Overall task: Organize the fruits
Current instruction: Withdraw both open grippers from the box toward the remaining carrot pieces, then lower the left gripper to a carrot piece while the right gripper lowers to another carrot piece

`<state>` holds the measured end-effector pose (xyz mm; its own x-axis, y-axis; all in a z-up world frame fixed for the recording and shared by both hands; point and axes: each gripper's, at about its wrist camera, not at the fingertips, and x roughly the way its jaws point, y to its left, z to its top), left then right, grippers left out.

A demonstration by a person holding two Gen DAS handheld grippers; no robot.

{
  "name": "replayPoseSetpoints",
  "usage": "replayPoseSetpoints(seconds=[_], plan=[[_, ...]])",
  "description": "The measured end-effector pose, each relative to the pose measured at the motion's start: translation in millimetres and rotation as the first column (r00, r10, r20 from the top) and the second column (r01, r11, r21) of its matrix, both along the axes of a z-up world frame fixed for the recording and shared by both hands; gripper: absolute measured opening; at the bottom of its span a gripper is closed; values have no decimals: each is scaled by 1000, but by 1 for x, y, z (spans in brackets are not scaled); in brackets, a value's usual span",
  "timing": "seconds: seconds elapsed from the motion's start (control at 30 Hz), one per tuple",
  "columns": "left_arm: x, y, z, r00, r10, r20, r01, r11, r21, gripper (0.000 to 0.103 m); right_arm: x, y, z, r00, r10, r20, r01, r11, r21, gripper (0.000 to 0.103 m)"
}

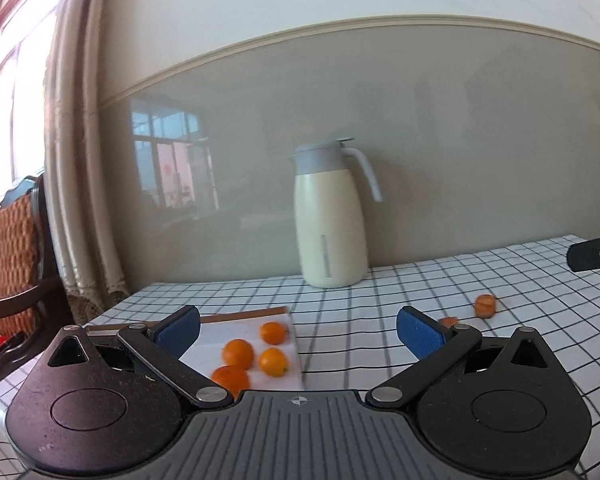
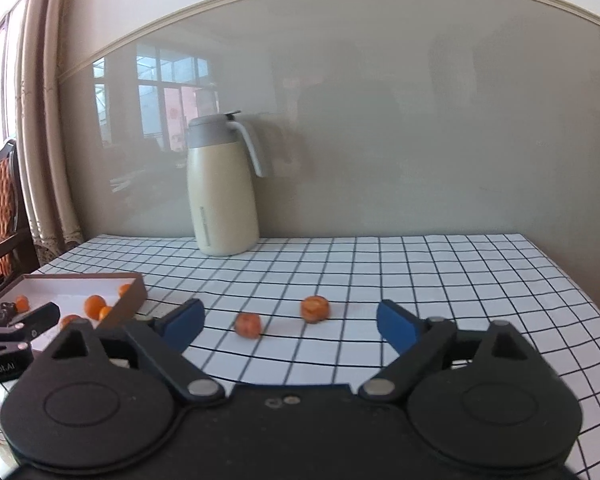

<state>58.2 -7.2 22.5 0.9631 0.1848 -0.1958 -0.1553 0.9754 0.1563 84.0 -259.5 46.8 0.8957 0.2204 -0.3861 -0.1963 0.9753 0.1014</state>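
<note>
Cream jug (by the wall) behind two loose oranges.

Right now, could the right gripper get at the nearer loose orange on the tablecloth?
Probably yes: the right gripper is open, the orange lies just ahead between its jaws, and only bare tablecloth surrounds it.

You see a matt checked cloth over the table, a smooth satin-finish jug at its far edge, a glossy wall panel behind, and a woven wicker chair back.
</note>
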Motion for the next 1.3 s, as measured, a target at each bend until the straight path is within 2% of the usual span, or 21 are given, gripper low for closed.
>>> replayPoseSetpoints(seconds=[0.07,0.37,0.43,0.7,0.87,0.93,0.97,1.0,1.17,1.3], plan=[[3,-8,0,1000,-21,2,21,1000,-12,103,1,-4,-2,1000,-6,0,6,1000,6,83],[23,-47,-8,996,-92,-12,92,996,19,103,16,-22,-8,999,-33,-17,33,999,0,65],[30,-51,-12,995,-99,-22,99,995,19,103,18,-22,-9,999,-33,-22,33,999,-4,56],[61,-70,-31,990,-113,-83,117,992,41,103,45,-24,-26,998,-35,-55,33,999,-36,52],[85,-78,-39,985,-116,-127,117,993,0,103,66,-28,-31,997,-37,-65,34,998,-44,51],[97,-81,-42,982,-114,-153,111,993,-25,98,77,-29,-37,996,-45,-80,41,998,-49,49],[104,-83,-44,977,-120,-175,115,993,-40,90,82,-30,-40,995,-45,-92,41,998,-47,48],[110,-85,-46,973,-127,-195,119,992,-51,87,92,-30,-46,992,-39,-116,34,998,-48,47],[138,-95,-58,956,-142,-256,127,989,-75,84,108,-25,-54,989,-20,-146,12,998,-57,44],[161,-98,-64,942,-150,-300,125,987,-101,78,128,-19,-65,982,7,-187,-21,997,-72,43]])
